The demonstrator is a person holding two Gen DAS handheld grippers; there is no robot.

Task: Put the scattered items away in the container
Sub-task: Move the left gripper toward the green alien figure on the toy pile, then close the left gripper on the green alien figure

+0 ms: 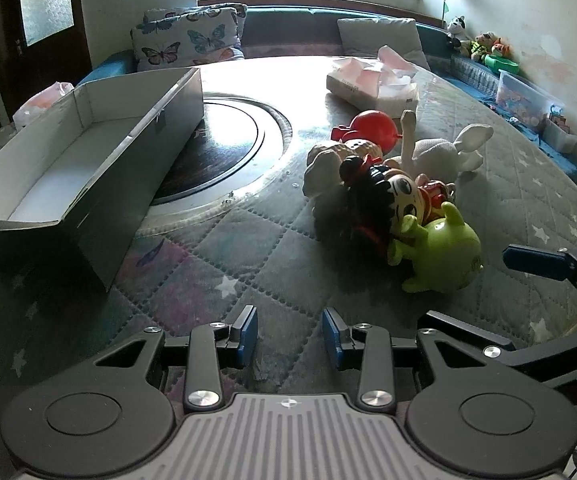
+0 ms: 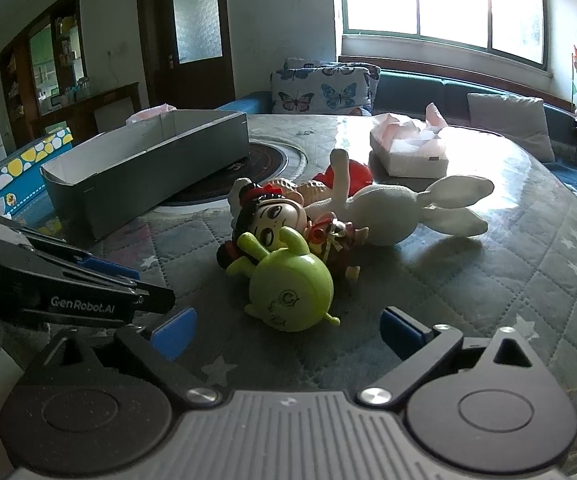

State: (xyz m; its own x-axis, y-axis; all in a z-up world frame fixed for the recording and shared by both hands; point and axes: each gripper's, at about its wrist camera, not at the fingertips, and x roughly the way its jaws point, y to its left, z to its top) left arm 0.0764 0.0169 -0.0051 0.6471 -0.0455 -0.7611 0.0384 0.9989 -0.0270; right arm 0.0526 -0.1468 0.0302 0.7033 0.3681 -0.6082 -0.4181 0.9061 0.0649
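A pile of toys lies on the quilted table: a green alien toy (image 1: 440, 256) (image 2: 288, 288), a black-haired doll (image 1: 384, 188) (image 2: 272, 216), a white rabbit plush (image 1: 440, 152) (image 2: 388, 208) and a red toy (image 1: 372, 124) (image 2: 356, 172). The long grey box (image 1: 88, 168) (image 2: 148, 168) stands at the left with nothing in it. My right gripper (image 2: 288, 330) is open, its blue pads just short of the green alien on either side. My left gripper (image 1: 290, 334) hovers over bare quilt left of the pile, jaws narrowly apart with nothing between them.
A tissue pack (image 1: 372, 80) (image 2: 408, 152) lies behind the toys. A round dark hotplate (image 1: 224, 152) is set into the table beside the box. Butterfly pillows (image 1: 184, 40) and a clear bin (image 1: 524, 96) sit on the bench around the table.
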